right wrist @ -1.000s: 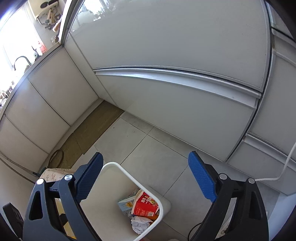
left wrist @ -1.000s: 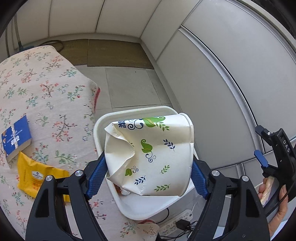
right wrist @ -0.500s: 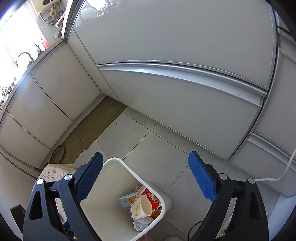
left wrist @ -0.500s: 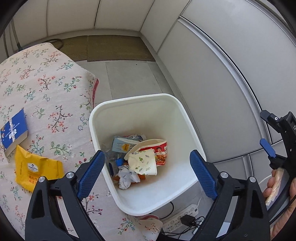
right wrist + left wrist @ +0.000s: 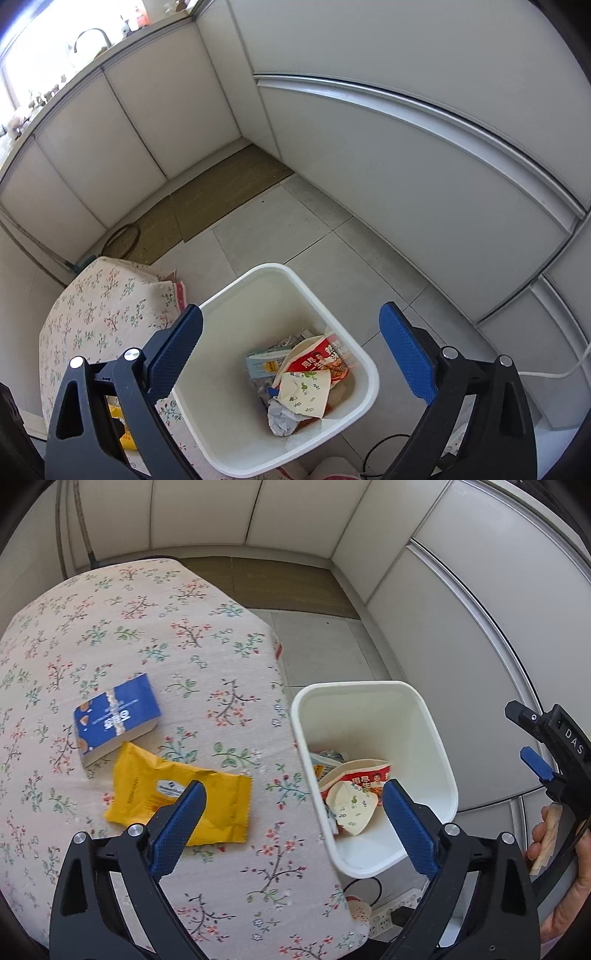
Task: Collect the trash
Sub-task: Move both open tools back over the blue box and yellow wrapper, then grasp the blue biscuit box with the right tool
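A white trash bin (image 5: 436, 746) stands on the floor against the table's right edge. Inside it lie a crumpled floral paper cup (image 5: 351, 806), a red noodle cup (image 5: 365, 775) and other scraps. My left gripper (image 5: 291, 794) hovers over the table edge and the bin's left rim, its jaws opening with nothing between them. A yellow packet (image 5: 147, 779) lies on the floral tablecloth (image 5: 147, 635), partly under the left finger, with a blue box (image 5: 114, 716) beside it. My right gripper (image 5: 291, 314) is open and bare above the bin (image 5: 365, 369) and the paper cup (image 5: 306, 391).
White cabinet fronts (image 5: 406, 166) run along the far and right sides of the tiled floor (image 5: 280, 229), with a brown mat (image 5: 266, 583) at their foot. A power strip and cables (image 5: 391, 915) lie under the bin's near corner. A hand (image 5: 554, 904) holds the right gripper's handle.
The left gripper let go of the floral paper cup, which dropped into the bin. Its jaws widened and it swung left over the table. The right view rolled, bringing the bin between its fingers.
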A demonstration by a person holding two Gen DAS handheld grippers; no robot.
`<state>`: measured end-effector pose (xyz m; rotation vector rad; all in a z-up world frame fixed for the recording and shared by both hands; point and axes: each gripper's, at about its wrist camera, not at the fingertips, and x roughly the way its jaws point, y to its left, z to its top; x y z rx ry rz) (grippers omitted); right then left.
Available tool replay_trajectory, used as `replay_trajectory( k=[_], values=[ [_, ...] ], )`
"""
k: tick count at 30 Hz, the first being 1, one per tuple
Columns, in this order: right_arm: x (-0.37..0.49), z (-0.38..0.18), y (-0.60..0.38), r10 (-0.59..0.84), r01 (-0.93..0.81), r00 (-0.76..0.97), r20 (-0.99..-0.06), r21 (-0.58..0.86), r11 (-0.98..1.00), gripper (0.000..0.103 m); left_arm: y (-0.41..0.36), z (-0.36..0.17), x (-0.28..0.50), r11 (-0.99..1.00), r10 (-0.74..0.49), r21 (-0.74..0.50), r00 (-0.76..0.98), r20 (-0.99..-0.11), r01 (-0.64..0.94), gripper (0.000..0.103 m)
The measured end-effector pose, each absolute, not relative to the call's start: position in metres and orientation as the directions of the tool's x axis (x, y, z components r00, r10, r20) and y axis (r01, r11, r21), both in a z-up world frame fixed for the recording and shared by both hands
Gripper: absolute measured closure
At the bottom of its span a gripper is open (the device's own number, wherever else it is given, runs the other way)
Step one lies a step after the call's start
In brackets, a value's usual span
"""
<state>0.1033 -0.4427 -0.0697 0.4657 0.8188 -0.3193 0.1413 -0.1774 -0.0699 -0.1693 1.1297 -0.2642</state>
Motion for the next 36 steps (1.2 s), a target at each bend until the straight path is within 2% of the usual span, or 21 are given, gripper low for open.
replay_trajectory(
  k=[14,27,31,36],
  values=[
    [0.147,-0.078,-0.319,-0.013,0.205,0.599,-0.801,0.138,0.969,0.01,-0.057,-0.058,0.138,0.974,-0.178,-0.224,0.486,-0.856,-0.037,0.011],
    [0.179,-0.097,-0.207,0.012,0.01,0.533,-0.846,0.02,1.0,0.01,0.039,-0.079,0.13,0.933,-0.143,-0.281,0.486,-0.862,-0.224,0.011],
    [0.186,-0.106,-0.173,0.058,-0.059,0.504,-0.862,0.032,0.998,0.01,0.064,-0.076,0.129,0.914,-0.137,-0.303,0.497,-0.857,-0.27,0.011],
    [0.196,-0.125,-0.146,0.208,-0.057,0.406,-0.89,0.202,0.978,0.01,0.094,-0.083,0.13,0.884,-0.141,-0.329,0.482,-0.865,-0.332,0.011]
  ],
)
